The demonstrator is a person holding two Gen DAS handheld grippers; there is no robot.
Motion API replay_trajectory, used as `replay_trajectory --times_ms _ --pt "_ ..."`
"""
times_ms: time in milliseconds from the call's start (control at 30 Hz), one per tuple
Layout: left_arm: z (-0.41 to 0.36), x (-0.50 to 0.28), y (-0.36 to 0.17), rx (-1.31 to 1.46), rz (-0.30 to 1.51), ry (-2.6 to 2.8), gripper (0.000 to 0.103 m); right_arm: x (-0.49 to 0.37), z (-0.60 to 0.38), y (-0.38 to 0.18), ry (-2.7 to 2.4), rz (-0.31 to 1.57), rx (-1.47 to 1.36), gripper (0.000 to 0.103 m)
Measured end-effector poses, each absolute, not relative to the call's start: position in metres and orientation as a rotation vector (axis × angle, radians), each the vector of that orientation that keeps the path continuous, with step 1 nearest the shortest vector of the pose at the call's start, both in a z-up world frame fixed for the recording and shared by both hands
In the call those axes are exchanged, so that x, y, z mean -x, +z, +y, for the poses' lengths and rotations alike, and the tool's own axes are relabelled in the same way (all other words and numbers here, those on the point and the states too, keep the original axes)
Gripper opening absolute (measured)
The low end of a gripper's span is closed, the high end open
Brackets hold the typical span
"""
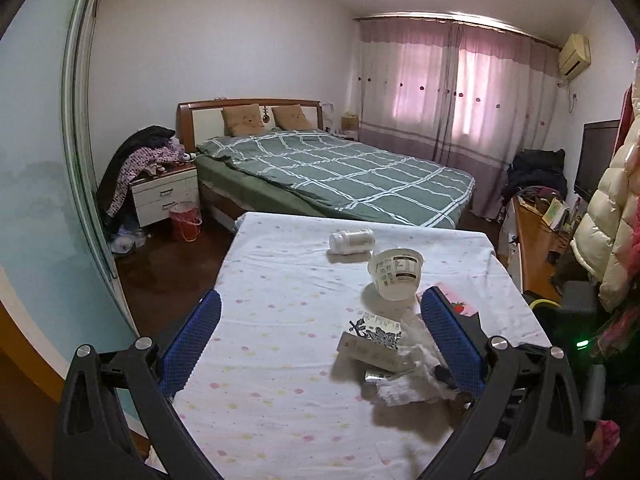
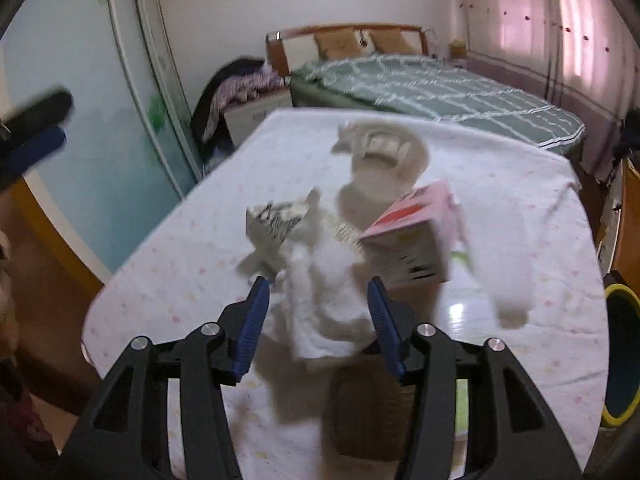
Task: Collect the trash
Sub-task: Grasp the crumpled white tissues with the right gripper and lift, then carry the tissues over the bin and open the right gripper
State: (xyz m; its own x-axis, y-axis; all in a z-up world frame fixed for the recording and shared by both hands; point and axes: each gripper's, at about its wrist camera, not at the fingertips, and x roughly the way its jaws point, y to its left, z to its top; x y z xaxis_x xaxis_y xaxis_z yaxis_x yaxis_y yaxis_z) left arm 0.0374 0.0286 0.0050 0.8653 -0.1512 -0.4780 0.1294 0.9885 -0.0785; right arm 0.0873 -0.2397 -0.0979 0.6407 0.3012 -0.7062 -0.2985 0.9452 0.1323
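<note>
Trash lies on a table with a dotted white cloth [image 1: 280,360]. In the left wrist view a white pill bottle [image 1: 351,241] lies on its side, a clear plastic cup [image 1: 396,273] is tipped over, and a black-and-white patterned carton [image 1: 374,338] rests beside crumpled white plastic wrap [image 1: 416,376]. My left gripper [image 1: 320,344] is open above the cloth, the carton near its right finger. In the blurred right wrist view my right gripper [image 2: 318,300] is open around the crumpled white wrap [image 2: 324,304]. A pink box [image 2: 412,232], the patterned carton [image 2: 272,220] and the cup [image 2: 384,152] lie beyond.
A bed with a green checked cover [image 1: 340,176] stands past the table. A nightstand with clothes [image 1: 164,188] and a red bin [image 1: 185,221] are at left. A wooden desk [image 1: 536,240] and hanging coats [image 1: 616,208] are at right. A yellow-rimmed bin [image 2: 620,356] is by the table's right edge.
</note>
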Motion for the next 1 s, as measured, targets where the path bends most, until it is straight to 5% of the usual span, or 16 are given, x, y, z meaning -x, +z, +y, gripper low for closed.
replay_trajectory --times_ms 200,267,367,1000 --pt "0.022 -0.041 -0.008 0.052 0.532 -0.184 0.098 -0.085 -0.231 -0.115 0.291 0.857 0.05 0.051" --pt "0.022 -0.042 -0.012 0.062 0.537 -0.191 0.098 -0.084 -0.23 -0.116 0.284 0.859 0.063 0.027" --pt "0.022 -0.045 -0.015 0.071 0.541 -0.19 0.098 -0.085 -0.231 -0.114 0.298 0.858 0.053 0.012" --pt "0.005 -0.041 -0.026 0.068 0.561 -0.26 0.098 -0.052 -0.308 -0.026 0.249 0.62 -0.147 0.01"
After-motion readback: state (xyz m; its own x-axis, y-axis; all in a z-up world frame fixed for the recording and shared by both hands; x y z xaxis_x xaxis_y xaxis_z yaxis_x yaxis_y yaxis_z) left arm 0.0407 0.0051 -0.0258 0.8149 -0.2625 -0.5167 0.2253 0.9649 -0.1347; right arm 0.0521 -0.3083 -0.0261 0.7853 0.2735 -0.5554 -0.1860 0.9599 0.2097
